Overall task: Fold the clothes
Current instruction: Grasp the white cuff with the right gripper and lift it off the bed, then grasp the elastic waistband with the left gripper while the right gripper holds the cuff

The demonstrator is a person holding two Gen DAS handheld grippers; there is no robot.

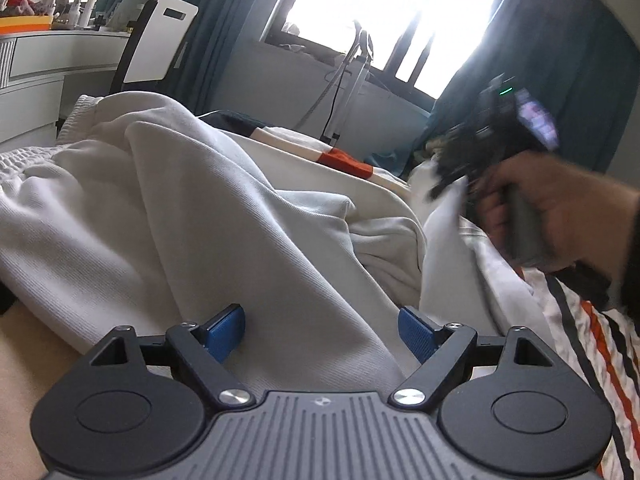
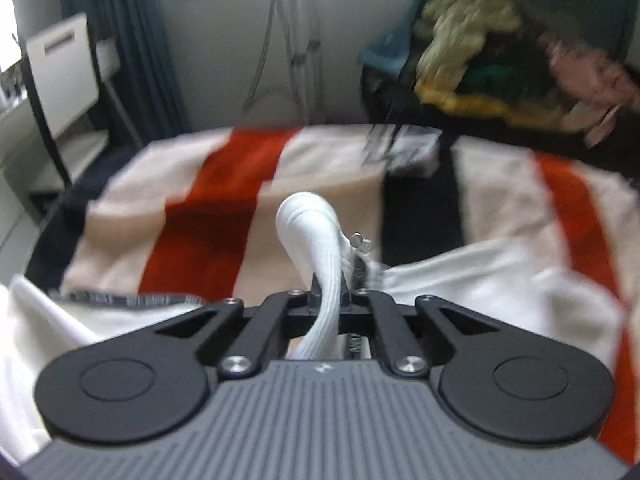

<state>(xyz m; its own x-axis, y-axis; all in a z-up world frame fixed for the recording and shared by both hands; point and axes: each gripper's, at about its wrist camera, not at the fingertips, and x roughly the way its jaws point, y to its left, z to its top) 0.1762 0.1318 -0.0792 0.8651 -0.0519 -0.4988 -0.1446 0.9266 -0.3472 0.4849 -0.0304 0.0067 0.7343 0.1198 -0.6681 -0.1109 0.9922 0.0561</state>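
Note:
A white ribbed-knit garment point(image 1: 168, 208) lies crumpled across the bed in the left wrist view. My left gripper point(image 1: 320, 330) is open, its blue pads point(image 1: 224, 332) spread either side of a ridge of that cloth at the near edge. At the right a hand holds my right gripper point(image 1: 452, 176), blurred, lifting a white corner. In the right wrist view my right gripper point(image 2: 334, 292) is shut on a bunched white ribbed edge point(image 2: 308, 232) with a metal zip pull point(image 2: 358, 240) beside it. More of the white garment point(image 2: 480, 280) trails to the right.
A cream, red and navy blanket point(image 2: 224, 208) covers the bed. A heap of mixed clothes point(image 2: 480, 60) sits beyond its far right edge. A white chair point(image 1: 160, 40) and a cluttered white desk point(image 1: 48, 60) stand at the left, below dark curtains and a bright window.

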